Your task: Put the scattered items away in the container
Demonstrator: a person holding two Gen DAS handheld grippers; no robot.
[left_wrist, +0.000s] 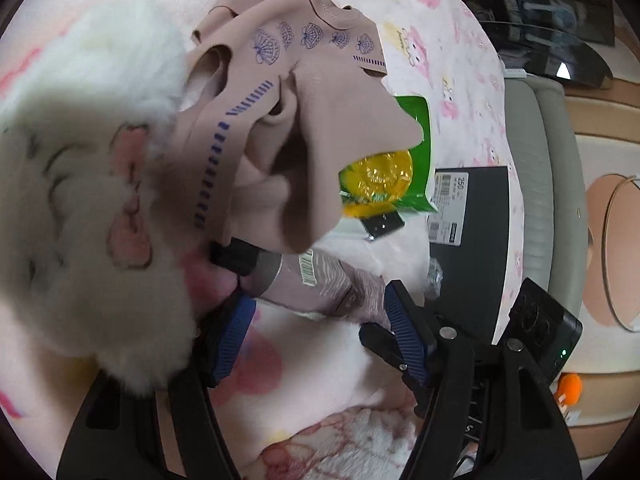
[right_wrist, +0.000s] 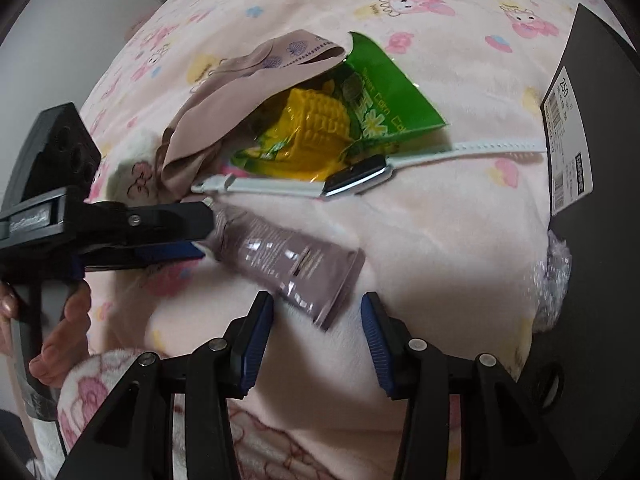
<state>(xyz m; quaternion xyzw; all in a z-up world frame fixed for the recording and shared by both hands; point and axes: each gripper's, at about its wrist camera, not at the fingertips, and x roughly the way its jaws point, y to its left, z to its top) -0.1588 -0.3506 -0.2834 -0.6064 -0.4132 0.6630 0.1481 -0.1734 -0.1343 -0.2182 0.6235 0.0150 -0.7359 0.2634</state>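
We're at the grab step: the mauve tube (right_wrist: 288, 258) lies on the pink blanket (right_wrist: 460, 220), near the black box (right_wrist: 592, 128). Left tongs (left_wrist: 320, 312) straddle its cap end, apart; right tongs (right_wrist: 316, 344) hang apart over its tail. Contact's hard to tell. Next: close, lift, carry it boxward.

Both wrist views look steeply down, close over the bed (right_wrist: 460, 240); both share the tube (left_wrist: 320, 284) at frame centre.
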